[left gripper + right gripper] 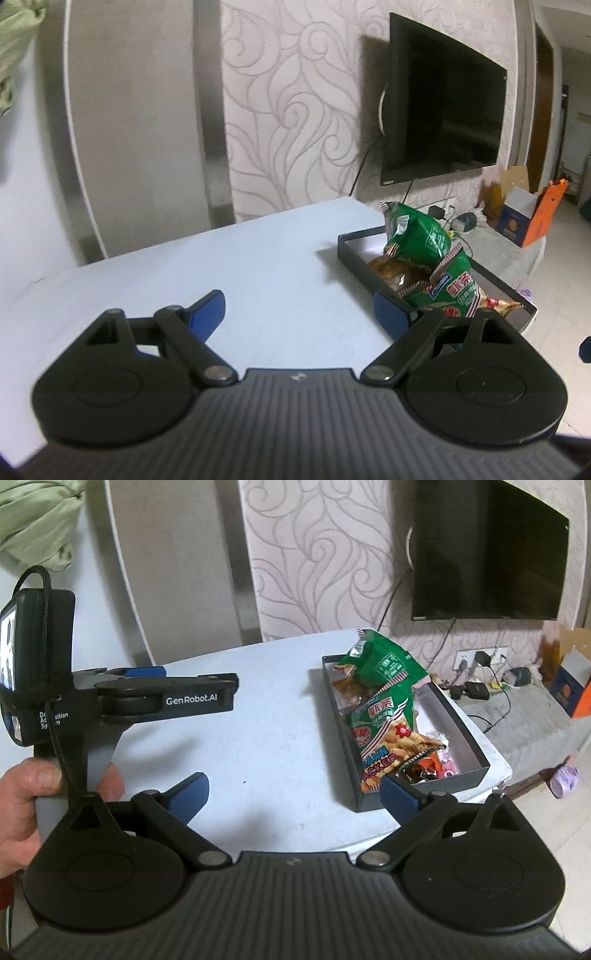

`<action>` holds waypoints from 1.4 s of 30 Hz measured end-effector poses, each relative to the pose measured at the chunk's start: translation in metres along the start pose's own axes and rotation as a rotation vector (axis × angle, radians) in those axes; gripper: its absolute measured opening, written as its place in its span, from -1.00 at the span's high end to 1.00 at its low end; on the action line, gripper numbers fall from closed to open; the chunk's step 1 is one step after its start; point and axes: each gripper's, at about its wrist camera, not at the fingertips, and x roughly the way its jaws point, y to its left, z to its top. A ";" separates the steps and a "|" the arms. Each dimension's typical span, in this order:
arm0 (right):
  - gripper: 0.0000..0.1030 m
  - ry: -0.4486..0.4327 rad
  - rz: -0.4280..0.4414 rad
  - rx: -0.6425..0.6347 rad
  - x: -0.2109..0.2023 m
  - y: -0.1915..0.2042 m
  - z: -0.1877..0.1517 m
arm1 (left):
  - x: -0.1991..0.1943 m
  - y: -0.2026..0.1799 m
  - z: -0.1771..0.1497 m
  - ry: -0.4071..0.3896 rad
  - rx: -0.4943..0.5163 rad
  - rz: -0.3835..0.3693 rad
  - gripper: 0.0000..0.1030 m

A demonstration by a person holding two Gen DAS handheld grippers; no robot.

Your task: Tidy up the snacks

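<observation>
A dark shallow box lies on the pale table at the right. Two green prawn-cracker bags lean inside it, with small wrapped sweets and a brown snack beside them. In the left wrist view the same box and green bags sit right of my left gripper, which is open over bare table. My right gripper is open too, its right finger near the box's front corner. The left gripper's body shows at left, held by a hand.
A black television hangs on the patterned wall behind the table. Chargers and cables lie on a low ledge to the right, with cardboard boxes and a purple slipper on the floor.
</observation>
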 end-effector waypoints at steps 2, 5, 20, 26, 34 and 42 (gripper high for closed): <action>-0.95 -0.006 0.011 0.003 -0.007 -0.003 -0.002 | -0.006 0.000 -0.003 -0.003 0.003 0.013 -0.72; -0.96 -0.020 0.021 0.005 -0.015 -0.006 -0.005 | -0.013 0.001 -0.006 -0.008 -0.008 0.041 -0.72; -0.96 -0.041 0.051 -0.023 -0.036 0.000 -0.014 | -0.025 0.000 -0.014 -0.004 -0.010 0.078 -0.72; -0.96 -0.041 0.051 -0.024 -0.036 0.000 -0.014 | -0.025 0.002 -0.015 -0.004 -0.016 0.082 -0.72; -0.97 -0.039 0.046 -0.024 -0.036 0.000 -0.015 | -0.027 0.002 -0.014 -0.009 -0.018 0.071 -0.72; -0.97 -0.032 0.048 -0.024 -0.036 0.002 -0.016 | -0.028 0.003 -0.014 -0.009 -0.021 0.071 -0.72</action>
